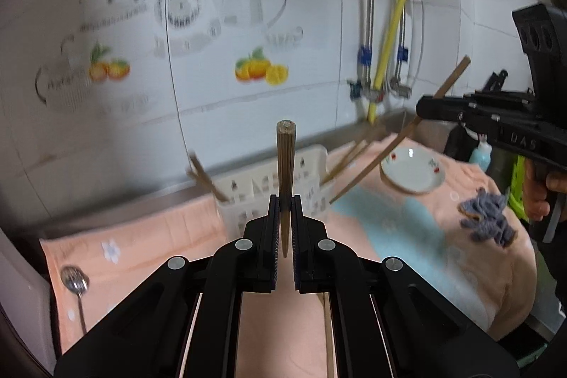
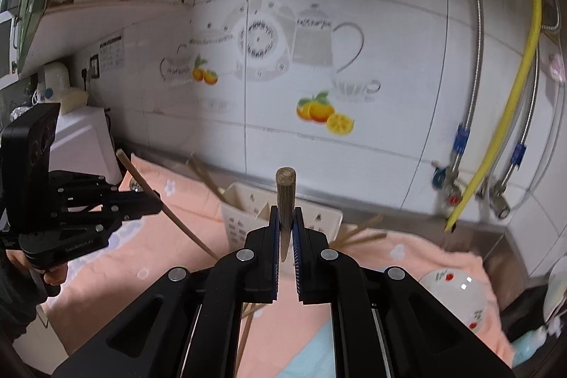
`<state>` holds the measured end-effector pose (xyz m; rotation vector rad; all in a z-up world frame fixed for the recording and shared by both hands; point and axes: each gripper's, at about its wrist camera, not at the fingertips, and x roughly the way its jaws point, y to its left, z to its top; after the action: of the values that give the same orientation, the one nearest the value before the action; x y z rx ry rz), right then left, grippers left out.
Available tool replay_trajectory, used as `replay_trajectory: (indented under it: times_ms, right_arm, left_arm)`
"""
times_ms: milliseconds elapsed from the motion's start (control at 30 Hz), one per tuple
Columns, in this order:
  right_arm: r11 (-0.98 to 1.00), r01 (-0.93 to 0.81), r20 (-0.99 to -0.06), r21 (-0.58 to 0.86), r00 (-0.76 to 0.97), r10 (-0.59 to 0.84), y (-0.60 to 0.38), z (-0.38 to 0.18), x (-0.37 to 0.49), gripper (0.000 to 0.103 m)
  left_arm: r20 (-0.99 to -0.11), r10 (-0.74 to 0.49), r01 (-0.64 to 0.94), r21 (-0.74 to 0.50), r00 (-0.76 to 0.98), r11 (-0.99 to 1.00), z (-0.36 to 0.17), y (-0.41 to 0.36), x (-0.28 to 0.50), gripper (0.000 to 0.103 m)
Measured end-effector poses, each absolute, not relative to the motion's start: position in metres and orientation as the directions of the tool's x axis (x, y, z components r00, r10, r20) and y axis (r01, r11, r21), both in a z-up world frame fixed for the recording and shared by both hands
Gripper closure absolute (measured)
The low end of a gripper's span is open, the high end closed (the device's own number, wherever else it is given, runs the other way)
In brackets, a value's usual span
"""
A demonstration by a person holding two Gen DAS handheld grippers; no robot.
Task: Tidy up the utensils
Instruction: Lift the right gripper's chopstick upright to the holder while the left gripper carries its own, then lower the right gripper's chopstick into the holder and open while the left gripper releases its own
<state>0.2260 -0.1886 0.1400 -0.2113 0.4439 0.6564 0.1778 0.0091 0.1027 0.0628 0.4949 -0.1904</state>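
My left gripper [image 1: 284,201] is shut on a wooden chopstick [image 1: 285,162] that points up and forward, above the white utensil basket [image 1: 248,190]. My right gripper [image 2: 286,213] is shut on another wooden chopstick [image 2: 285,197], also above the basket [image 2: 244,218]. Each gripper shows in the other's view, holding its chopstick aslant: the right one [image 1: 425,107] with its chopstick [image 1: 453,78], the left one [image 2: 156,199] with its chopstick [image 2: 177,218]. Several chopsticks [image 1: 205,179] stick out of the basket and more [image 1: 358,151] lie beside it.
A peach and blue towel [image 1: 407,236] covers the counter. On it lie a metal spoon [image 1: 75,282], a white saucer [image 1: 413,170], a grey-blue cloth [image 1: 487,216] and a white bowl [image 2: 457,293]. Tiled wall, yellow hose [image 1: 393,23] and metal pipes stand behind.
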Motion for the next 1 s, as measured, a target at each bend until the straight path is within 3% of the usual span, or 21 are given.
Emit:
replay_trajectory:
  times_ms: [233,400,1000]
  right_arm:
    - [0.794,-0.604,-0.45,-0.066,0.729,0.517,-0.185,0.161,0.251,0.096]
    - [0.802,-0.595,-0.457,-0.052,0.728,0.511,-0.18,0.162,0.271,0.096]
    - [0.82,-0.571,-0.572,-0.034,0.684,0.453,-0.158,0.106,0.319,0.096]
  left_arm:
    - [-0.392,-0.129,0.155,0.035,0.911,0.987,0.152,0.017,0.197,0.098]
    - [-0.388,-0.102,0.126,0.038,0.916,0.991,0.161,0.026,0.215,0.098]
    - [-0.513,-0.111,0.101,-0.048,0.851,0.994,0.105,0.047,0.257,0.097]
